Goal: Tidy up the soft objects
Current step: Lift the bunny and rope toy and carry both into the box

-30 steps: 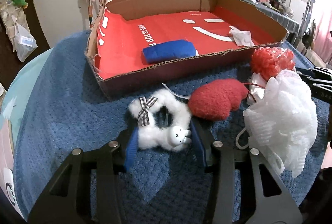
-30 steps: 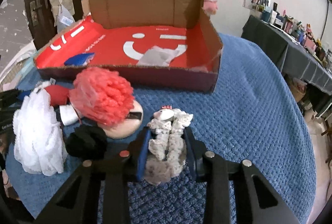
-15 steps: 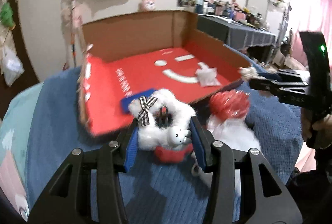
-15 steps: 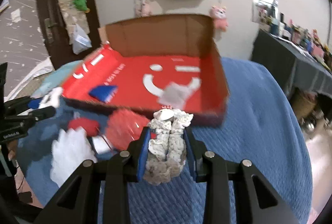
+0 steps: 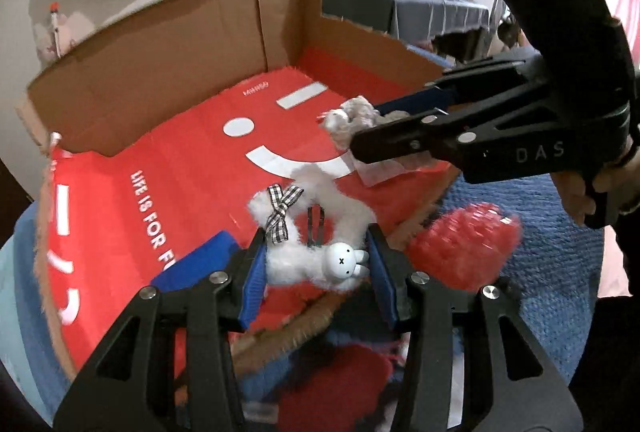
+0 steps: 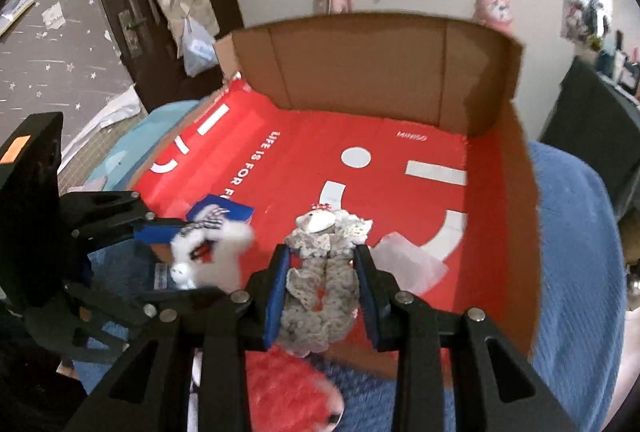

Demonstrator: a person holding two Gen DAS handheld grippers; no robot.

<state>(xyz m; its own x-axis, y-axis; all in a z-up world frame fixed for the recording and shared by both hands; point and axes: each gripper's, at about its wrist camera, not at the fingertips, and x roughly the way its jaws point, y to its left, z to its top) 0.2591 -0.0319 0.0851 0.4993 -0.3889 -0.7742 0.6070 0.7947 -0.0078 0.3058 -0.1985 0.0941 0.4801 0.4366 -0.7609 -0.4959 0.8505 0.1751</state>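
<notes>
Left gripper (image 5: 316,264) is clamped on the white fluffy scrunchie (image 5: 316,232), held in the air over the near edge of the box (image 5: 160,72). Right gripper (image 6: 322,292) is clamped on the grey lace scrunchie (image 6: 320,280), also held above the box's red floor (image 6: 360,136). Both are carried high, probably to clear the front wall before dropping in.

Already inside: blue pad (image 6: 222,214) at near left, white tissue (image 6: 408,264) at near right. Either drop could land on one of these, so I'd aim for bare floor between them.

Still outside on the blue blanket (image 6: 572,272): red pouf (image 5: 464,244), blurred. The grippers sit just beside each other, so a collision is possible.
</notes>
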